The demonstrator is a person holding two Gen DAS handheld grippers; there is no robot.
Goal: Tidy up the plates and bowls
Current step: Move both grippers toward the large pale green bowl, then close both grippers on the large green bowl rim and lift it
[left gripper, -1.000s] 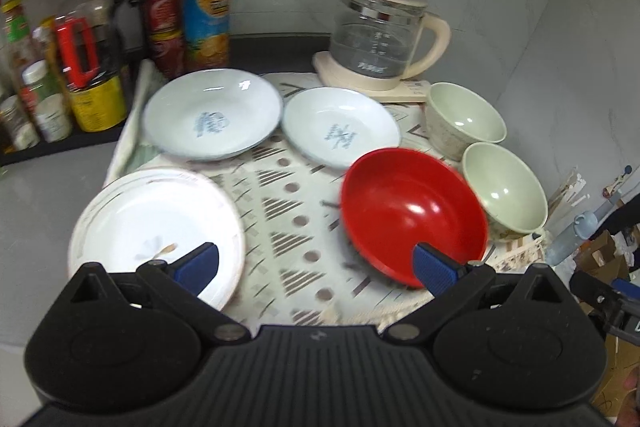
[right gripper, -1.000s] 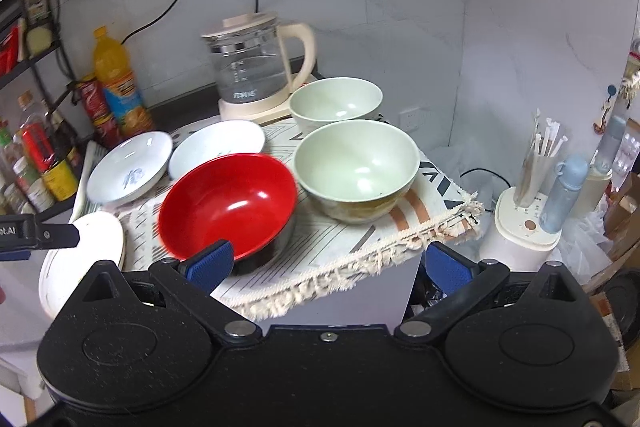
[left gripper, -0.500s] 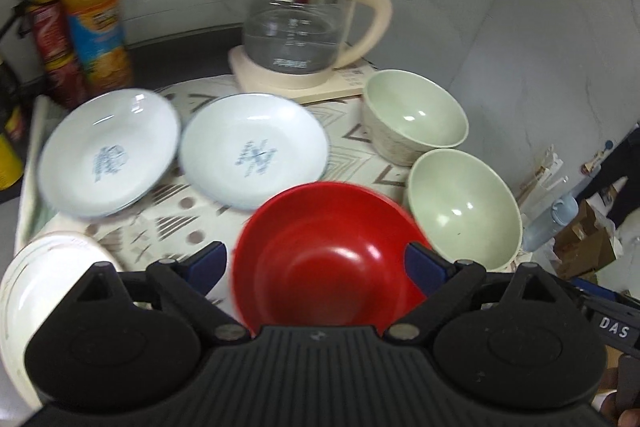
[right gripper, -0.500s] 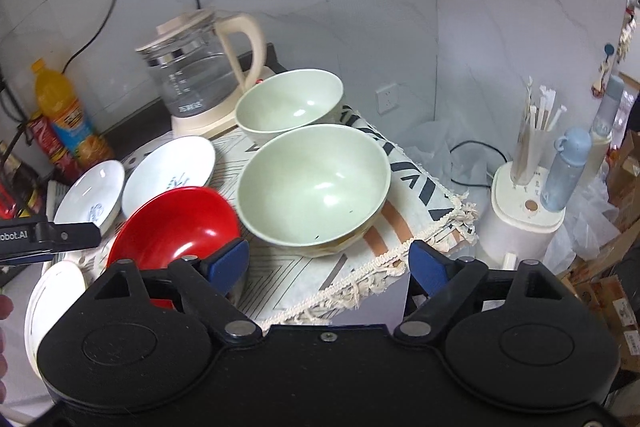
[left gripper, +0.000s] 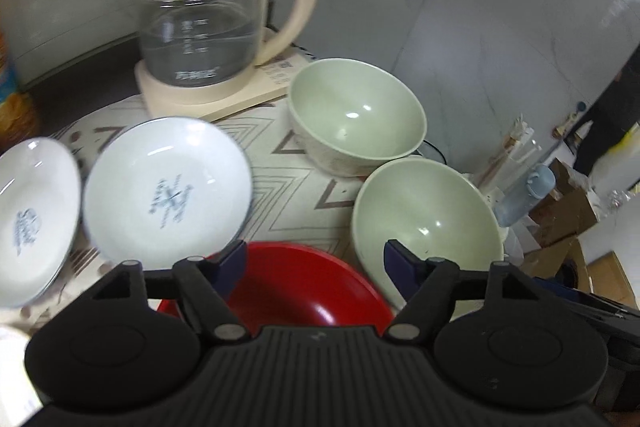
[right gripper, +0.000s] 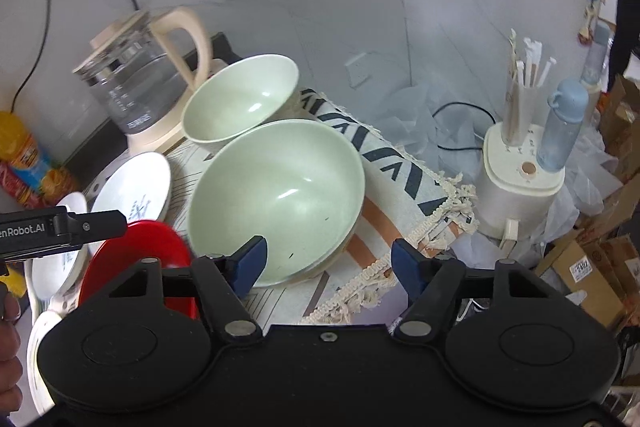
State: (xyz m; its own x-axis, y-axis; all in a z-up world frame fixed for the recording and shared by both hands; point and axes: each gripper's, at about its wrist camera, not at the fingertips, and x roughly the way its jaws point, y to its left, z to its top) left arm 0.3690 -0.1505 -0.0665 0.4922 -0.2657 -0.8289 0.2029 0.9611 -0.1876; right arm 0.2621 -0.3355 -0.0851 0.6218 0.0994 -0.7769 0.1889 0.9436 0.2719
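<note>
A red bowl (left gripper: 300, 287) sits on the patterned cloth (left gripper: 280, 163), right under my left gripper (left gripper: 316, 263). Its jaws are closing, with the bowl's far rim between the fingers and no pad touching it. Two pale green bowls stand to the right, one near (left gripper: 424, 223) and one far (left gripper: 356, 115). My right gripper (right gripper: 328, 253) hovers at the near green bowl (right gripper: 276, 195). Its jaws are also closing: one finger is over the bowl's inside, the other outside the rim, neither pressing. Two white plates (left gripper: 168, 187) (left gripper: 32, 223) lie to the left.
A glass kettle (left gripper: 204, 23) stands on its base at the back. The cloth's fringed edge (right gripper: 360, 279) hangs over the table's right side. Beyond it are a white appliance (right gripper: 520, 187) with straws, a blue bottle (right gripper: 564, 123) and cardboard boxes. An orange juice bottle (right gripper: 20, 147) is far left.
Both grippers moved right and closer: the left from the large white plate to the red bowl, the right from the red bowl to the near green bowl. Both pairs of jaws have narrowed.
</note>
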